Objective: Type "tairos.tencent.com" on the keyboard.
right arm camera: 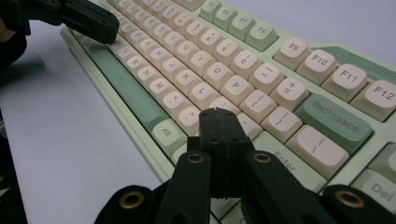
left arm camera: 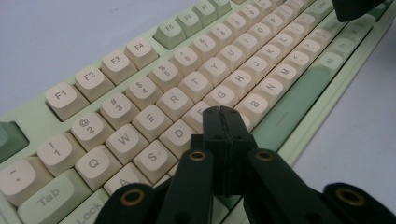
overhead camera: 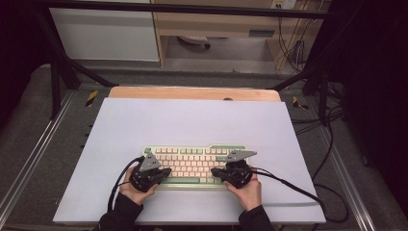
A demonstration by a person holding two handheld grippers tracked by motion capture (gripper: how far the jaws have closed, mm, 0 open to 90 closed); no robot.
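Both grippers were down over the keyboard [overhead camera: 195, 166], one at each end. The left gripper [left arm camera: 222, 112] had its jaws pressed together with nothing between them, and its tip hovered just above the home row, about where F and G meet; whether it touched a key could not be told. Ahead of that tip ran the letter rows, with the green space bar [left arm camera: 299, 98] off to its right and the F-keys to its far left. The right gripper [right arm camera: 219, 114] was pressed together the same way, empty, its tip over the keys near the end of the home row, just short of Enter [right arm camera: 285, 154]. Backspace [right arm camera: 334, 122] lay just ahead to its right, the Alt key [right arm camera: 166, 133] close on its left. In the high view the mat [overhead camera: 144, 120] spread pale under everything, a hand [overhead camera: 137, 190] behind each tool.
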